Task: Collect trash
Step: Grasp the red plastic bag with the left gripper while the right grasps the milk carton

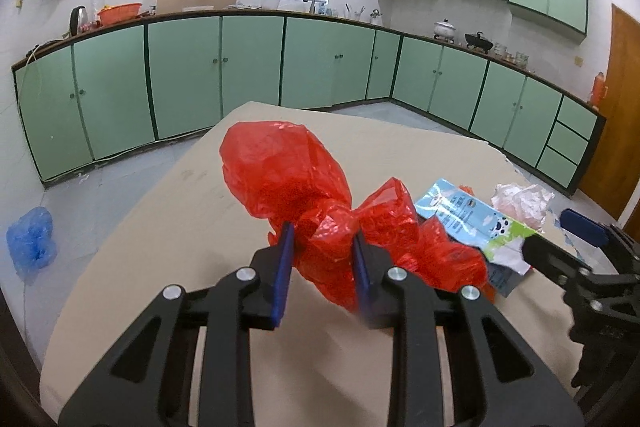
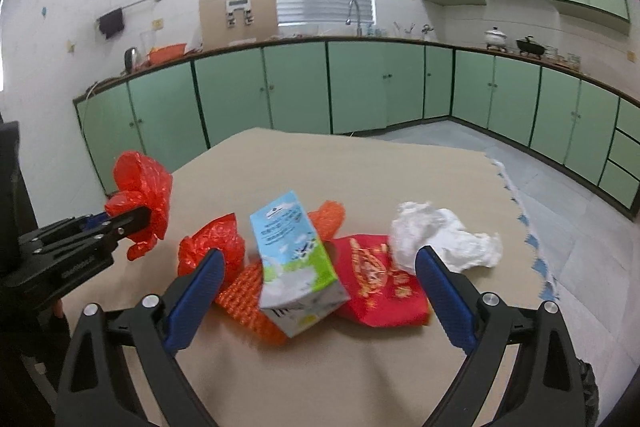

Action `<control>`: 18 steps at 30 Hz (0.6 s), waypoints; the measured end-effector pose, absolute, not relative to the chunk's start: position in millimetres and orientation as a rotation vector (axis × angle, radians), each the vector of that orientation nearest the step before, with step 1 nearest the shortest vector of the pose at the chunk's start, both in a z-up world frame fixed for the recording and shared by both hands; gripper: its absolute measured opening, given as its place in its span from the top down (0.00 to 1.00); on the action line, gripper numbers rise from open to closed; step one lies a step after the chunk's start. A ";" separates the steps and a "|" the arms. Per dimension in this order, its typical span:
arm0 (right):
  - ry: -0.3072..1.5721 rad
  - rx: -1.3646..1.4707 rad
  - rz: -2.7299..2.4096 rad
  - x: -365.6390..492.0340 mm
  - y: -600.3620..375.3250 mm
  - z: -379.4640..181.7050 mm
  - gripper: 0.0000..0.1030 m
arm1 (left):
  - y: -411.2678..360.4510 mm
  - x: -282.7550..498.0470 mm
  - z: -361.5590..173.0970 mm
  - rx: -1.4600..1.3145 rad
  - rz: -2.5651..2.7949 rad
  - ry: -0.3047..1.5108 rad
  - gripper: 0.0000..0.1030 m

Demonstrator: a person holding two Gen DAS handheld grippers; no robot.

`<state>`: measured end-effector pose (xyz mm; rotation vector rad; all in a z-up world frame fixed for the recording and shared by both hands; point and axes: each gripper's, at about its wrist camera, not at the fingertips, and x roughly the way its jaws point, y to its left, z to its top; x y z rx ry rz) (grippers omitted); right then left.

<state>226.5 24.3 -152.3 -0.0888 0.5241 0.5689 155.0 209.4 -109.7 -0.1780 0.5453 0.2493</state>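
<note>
My left gripper (image 1: 325,247) is shut on a crumpled red plastic bag (image 1: 288,179), lifted above the beige table (image 1: 160,227). In the right wrist view the same bag (image 2: 142,187) bulges out of the left gripper (image 2: 120,219) at the left edge. My right gripper (image 2: 320,267) stands wide open, its blue pads either side of a blue-and-green milk carton (image 2: 296,259) without touching it. Around the carton lie an orange net (image 2: 248,303), a red packet with gold print (image 2: 380,283), another bit of red plastic (image 2: 212,247) and crumpled white paper (image 2: 440,239).
Green kitchen cabinets (image 2: 360,87) run along the far walls under a counter with a sink and pots. A blue plastic bag (image 1: 32,239) lies on the grey floor at the left. The table's right edge (image 2: 520,219) has a blue fringe.
</note>
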 end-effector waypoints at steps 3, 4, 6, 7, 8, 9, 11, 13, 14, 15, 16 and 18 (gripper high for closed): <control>0.539 -0.111 0.566 231.5 33.0 -157.6 0.09 | 210.3 152.1 -112.3 -0.177 0.253 0.548 0.75; 0.547 -0.122 0.560 233.1 35.9 -160.3 0.09 | 210.4 151.4 -113.7 -0.176 0.255 0.551 0.75; 0.570 -0.137 0.559 235.8 39.5 -165.5 0.12 | 210.5 151.2 -116.9 -0.178 0.252 0.563 0.75; 0.583 -0.144 0.561 237.8 41.7 -167.7 0.14 | 210.3 151.2 -118.2 -0.178 0.252 0.566 0.75; 0.590 -0.145 0.559 238.4 42.0 -168.3 0.14 | 210.3 151.0 -119.7 -0.180 0.252 0.568 0.75; 0.595 -0.145 0.559 239.6 42.4 -168.7 0.14 | 210.8 151.0 -121.2 -0.184 0.252 0.572 0.75; 0.607 -0.151 0.559 242.3 44.9 -169.4 0.15 | 211.0 150.8 -124.2 -0.192 0.251 0.580 0.75; 0.625 -0.166 0.569 244.7 49.2 -171.0 0.20 | 210.3 150.2 -125.8 -0.194 0.253 0.584 0.75; 0.640 -0.175 0.578 246.4 51.6 -172.7 0.23 | 210.1 149.7 -126.0 -0.193 0.253 0.585 0.75; 0.651 -0.181 0.580 247.4 52.6 -174.1 0.30 | 210.2 149.5 -125.6 -0.193 0.254 0.586 0.75; 0.649 -0.183 0.573 247.0 51.9 -173.8 0.34 | 209.2 148.5 -126.2 -0.192 0.254 0.586 0.75; 0.639 -0.175 0.578 245.3 49.4 -172.6 0.44 | 208.5 147.3 -125.5 -0.188 0.254 0.585 0.75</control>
